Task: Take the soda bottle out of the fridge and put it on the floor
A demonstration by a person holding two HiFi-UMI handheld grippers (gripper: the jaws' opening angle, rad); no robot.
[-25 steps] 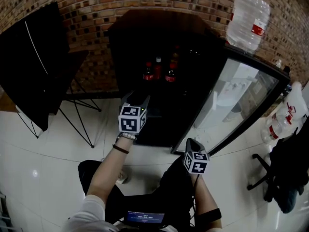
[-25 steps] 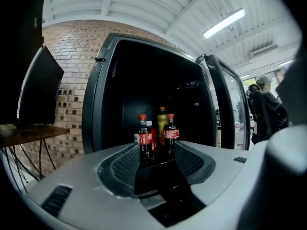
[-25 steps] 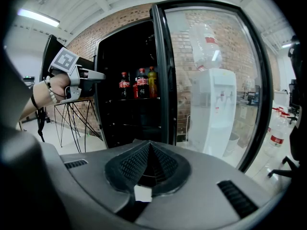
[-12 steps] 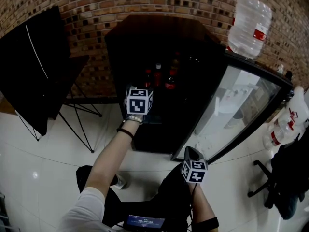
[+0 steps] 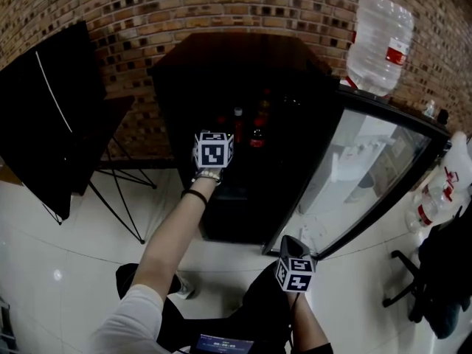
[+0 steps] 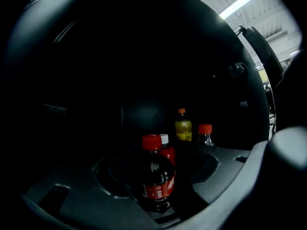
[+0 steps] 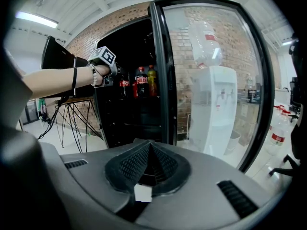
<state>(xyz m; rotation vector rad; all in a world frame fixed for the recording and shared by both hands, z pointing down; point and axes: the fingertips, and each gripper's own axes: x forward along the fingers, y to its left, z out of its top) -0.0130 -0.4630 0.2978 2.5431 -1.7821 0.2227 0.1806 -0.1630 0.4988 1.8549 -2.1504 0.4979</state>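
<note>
A dark cola bottle with a red cap [image 6: 156,176] stands on a shelf inside the black fridge [image 5: 243,57]. It is between the wide-spread jaws of my left gripper [image 5: 219,133], which is open and reaches into the fridge; the pads do not press on it. Behind it stand a second red-labelled bottle [image 6: 167,152], a yellow soda [image 6: 183,128] and a clear red-capped bottle [image 6: 205,135]. The right gripper view shows the left gripper [image 7: 116,73] at the bottles [image 7: 140,83]. My right gripper [image 5: 291,243] is low in front of the fridge, shut and empty [image 7: 149,147].
The fridge's glass door [image 5: 369,161] stands swung open to the right. A water dispenser with a big jug [image 5: 380,32] is behind it. A black panel on a folding stand [image 5: 51,109] is at the left. Water bottles [image 5: 442,190] and a chair [image 5: 442,279] are at the right, on white floor tiles [image 5: 74,234].
My left gripper has moved forward and up, from in front of the fridge to in among the bottles on the shelf. The right gripper has stayed low near my knees.
</note>
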